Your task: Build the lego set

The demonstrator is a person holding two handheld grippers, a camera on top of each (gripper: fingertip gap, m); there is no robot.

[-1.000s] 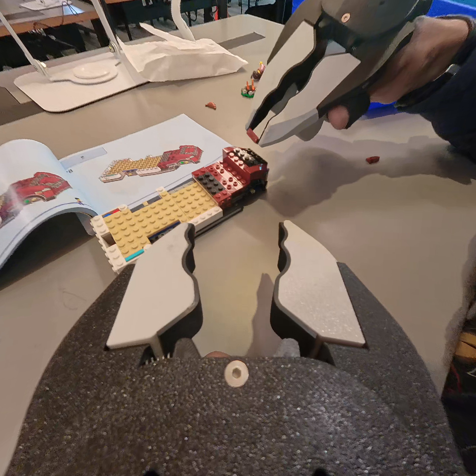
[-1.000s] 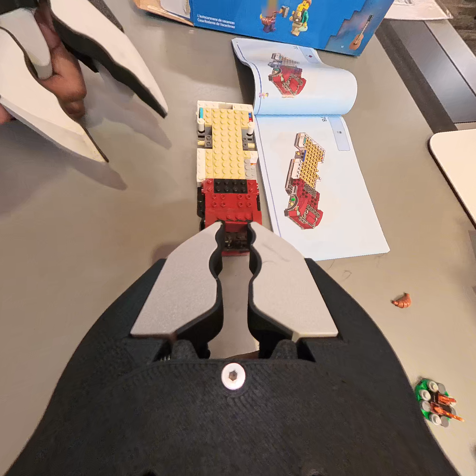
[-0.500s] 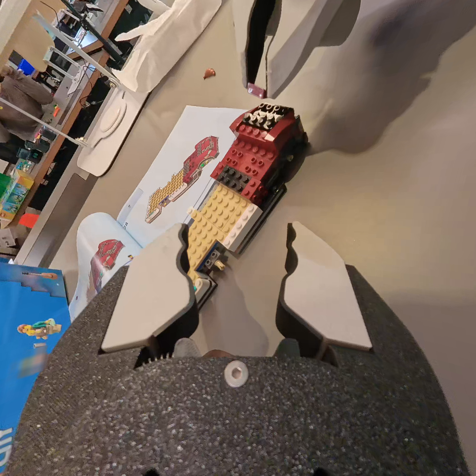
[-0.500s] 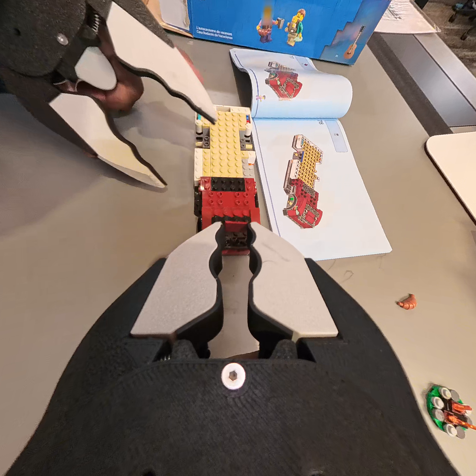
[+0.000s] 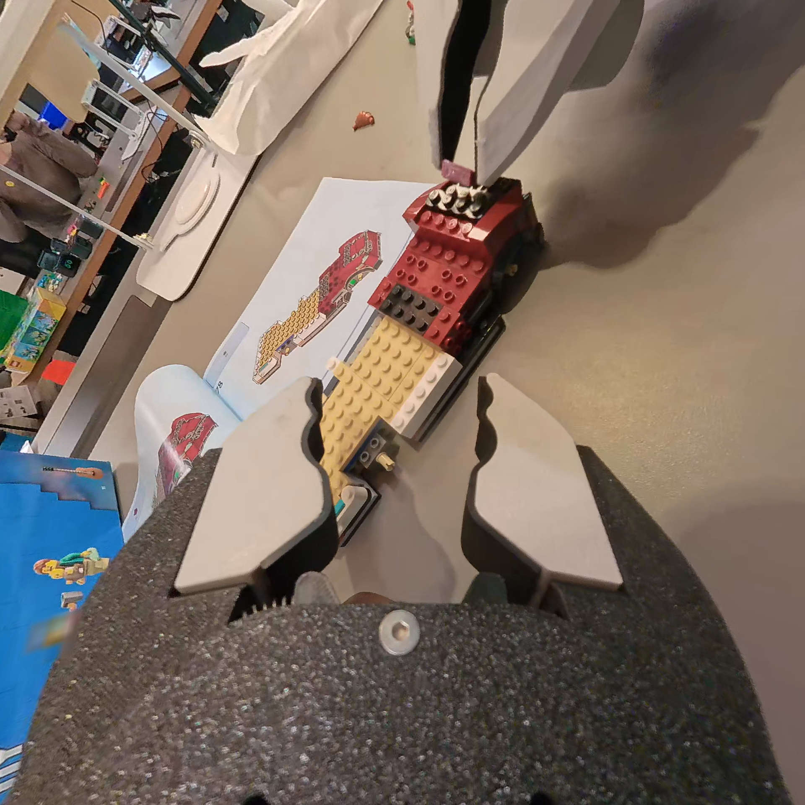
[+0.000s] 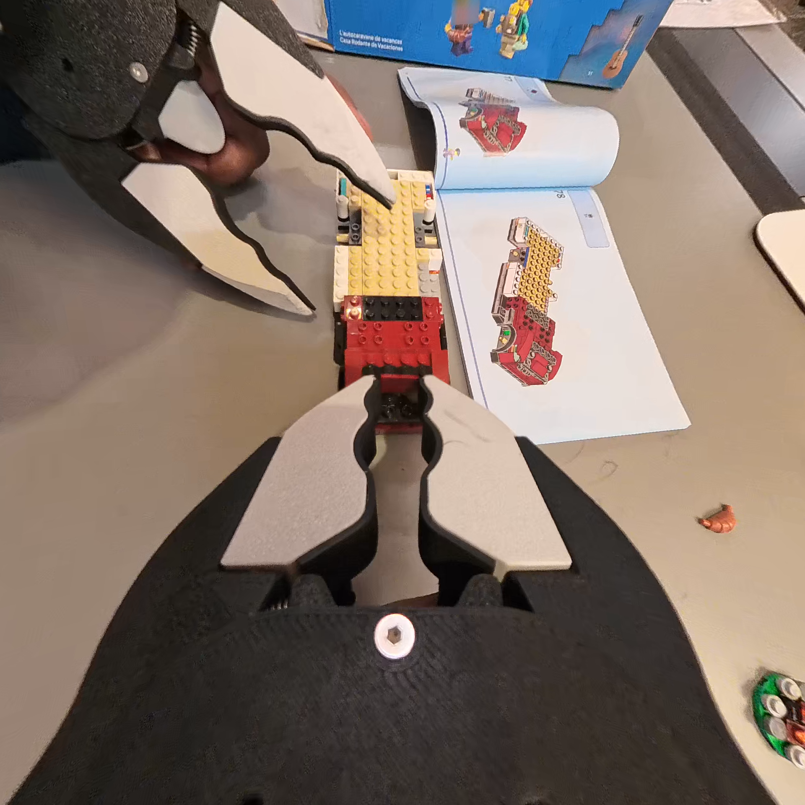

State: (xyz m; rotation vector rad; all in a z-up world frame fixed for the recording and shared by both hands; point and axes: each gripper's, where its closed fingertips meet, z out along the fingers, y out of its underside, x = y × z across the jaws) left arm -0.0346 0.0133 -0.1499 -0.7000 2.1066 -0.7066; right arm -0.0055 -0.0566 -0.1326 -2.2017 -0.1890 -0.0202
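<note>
- We see a brick-built vehicle model (image 6: 390, 279) lying on the grey surface (image 6: 174, 414); its front is dark red and black, its rear deck tan with white edging.
- The right tool (image 6: 397, 383) is closed on a small dark red brick (image 5: 456, 169), which it holds just above the black studs at the model's red nose.
- The left tool (image 5: 396, 383) stands wide open about the tan rear. In the right wrist view one finger (image 6: 348, 152) reaches over the tan deck and the other (image 6: 261, 279) sits beside the model over the surface. Neither presses on it.
- Just beside the model lies an open instruction booklet (image 6: 566, 283) in pale blue, its pages showing drawings of the same red and tan build and a printed page number.
- Beyond the booklet stands a blue box (image 6: 501, 39) with pictured minifigures, a guitar and lines of white print.
- Well apart on the surface lie a small brown croissant piece (image 6: 718, 518) and a green round piece (image 6: 779, 714) with grey studs.
- In the left wrist view a white paper bag (image 5: 279, 74) lies farther off.
</note>
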